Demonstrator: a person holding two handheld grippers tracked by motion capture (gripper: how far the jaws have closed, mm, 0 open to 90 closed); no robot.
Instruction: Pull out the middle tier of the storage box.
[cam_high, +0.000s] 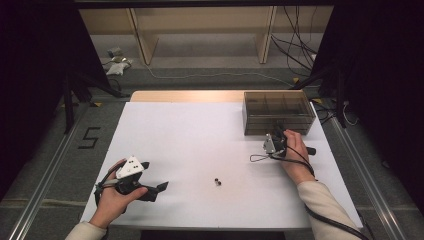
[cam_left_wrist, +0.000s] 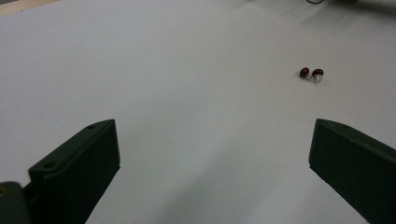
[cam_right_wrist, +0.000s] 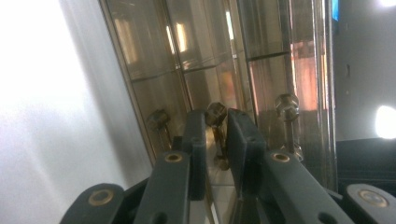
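Both tongs sit at the near half of the white table (cam_high: 200, 130): the left gripper (cam_high: 161, 187), at about eight o'clock, has its jaws spread wide and holds nothing, while the right gripper (cam_right_wrist: 216, 122), at about two o'clock against the clear smoky drawer box (cam_high: 278, 111), is clenched on a small brass knob (cam_right_wrist: 215, 113) of that box. At six o'clock between the hands lie two tiny dark red beads (cam_high: 218, 181). Only the left gripper view reveals their red colour and a clear stem (cam_left_wrist: 317, 79) on one, while the right gripper view alone brings out two more knobs (cam_right_wrist: 286, 105) flanking the pinched one; nothing is visible inside the drawers.
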